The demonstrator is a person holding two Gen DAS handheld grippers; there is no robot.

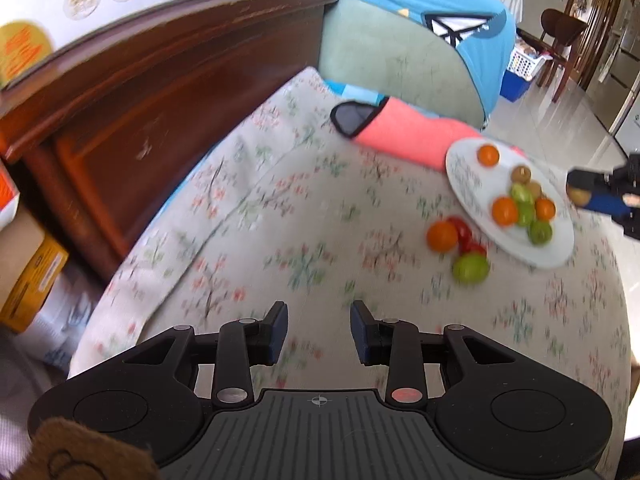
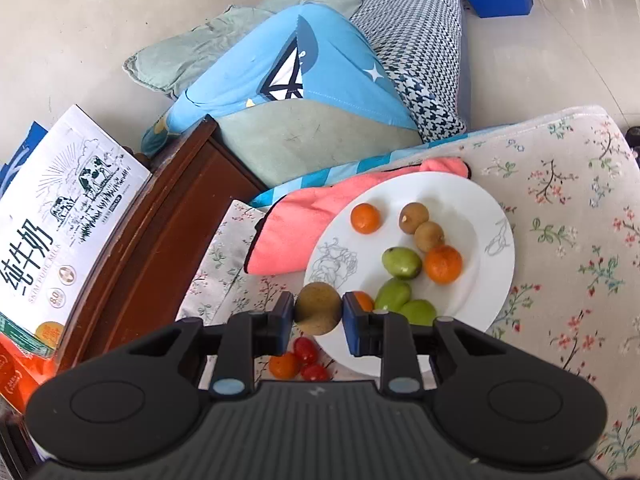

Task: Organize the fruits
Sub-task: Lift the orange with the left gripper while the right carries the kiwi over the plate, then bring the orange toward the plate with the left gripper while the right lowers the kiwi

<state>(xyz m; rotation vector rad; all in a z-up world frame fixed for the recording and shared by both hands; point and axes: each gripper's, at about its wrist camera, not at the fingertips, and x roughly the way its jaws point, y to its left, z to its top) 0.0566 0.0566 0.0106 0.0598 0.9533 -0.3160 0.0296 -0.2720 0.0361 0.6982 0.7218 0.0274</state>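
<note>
A white plate (image 2: pixel 452 192) lies on the floral cloth and holds several small fruits: oranges (image 2: pixel 443 264), green ones (image 2: pixel 401 262) and brown ones (image 2: pixel 413 217). My right gripper (image 2: pixel 318 305) is shut on a round brown fruit (image 2: pixel 316 300), held just above the plate's near-left rim. Below it, off the plate, lie an orange (image 2: pixel 283 365) and red tomatoes (image 2: pixel 305 350). In the left wrist view the plate (image 1: pixel 468 172) is far right, with an orange (image 1: pixel 442 236), tomatoes (image 1: pixel 464 232) and a green fruit (image 1: pixel 471 268) beside it. My left gripper (image 1: pixel 319 316) stands open over bare cloth with nothing between its jaws.
A pink cloth (image 2: pixel 296 220) lies partly under the plate's far side. A dark wooden board (image 1: pixel 160 92) borders the floral surface on the left, with a milk carton box (image 2: pixel 60 216) on it. Blue and green cushions (image 2: pixel 280 92) lie beyond. Tiled floor shows past the cloth's right edge.
</note>
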